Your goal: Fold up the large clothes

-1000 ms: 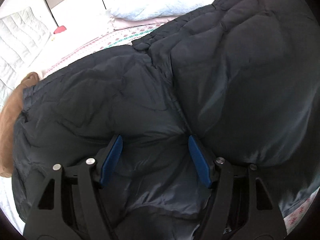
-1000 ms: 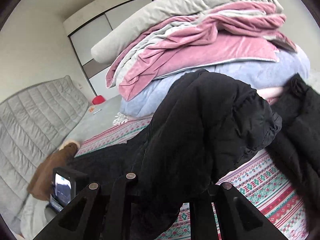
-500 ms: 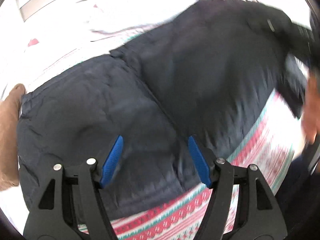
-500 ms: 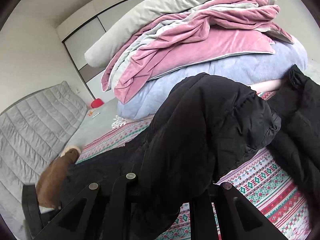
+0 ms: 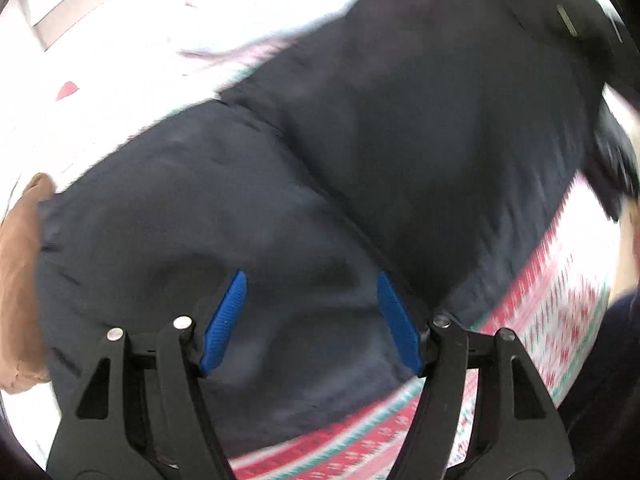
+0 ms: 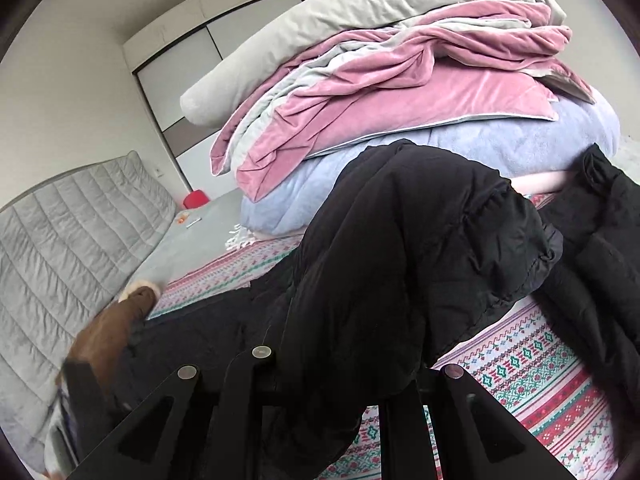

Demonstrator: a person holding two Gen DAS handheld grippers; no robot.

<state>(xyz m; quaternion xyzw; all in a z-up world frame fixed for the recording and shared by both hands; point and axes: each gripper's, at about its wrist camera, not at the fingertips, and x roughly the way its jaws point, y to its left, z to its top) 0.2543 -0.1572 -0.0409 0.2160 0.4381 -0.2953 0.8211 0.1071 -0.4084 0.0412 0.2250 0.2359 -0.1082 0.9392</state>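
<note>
The black padded jacket (image 5: 320, 184) lies spread across the bed's patterned sheet (image 5: 560, 320), its body flat under the left gripper (image 5: 312, 320) and one part, a sleeve by the look of it, lifted in a hump in front of the right gripper (image 6: 340, 392). The left gripper's jaws stand wide with nothing between the blue pads (image 5: 226, 320), hovering above the jacket near its lower hem. The right gripper's jaws are narrow and clamped on the jacket: in the right wrist view the dark fabric rises straight out of them and drapes over in a fold. The step in hand seems to be carrying that raised part over the body. To do it well, the right gripper should hold its pinch firm while it travels, since slick puffy fabric can slide out of a thin grip. The free left gripper would best press or pinch the body near the intended fold line so that the whole jacket does not drag along the sheet. Lay the lifted part down flat, edge roughly along the centre seam (image 5: 360, 232), before letting go. The brown garment (image 5: 20, 300) at the jacket's far edge and the stacked pink and blue bedding (image 6: 400, 92) behind are best left clear of the sweep.
</note>
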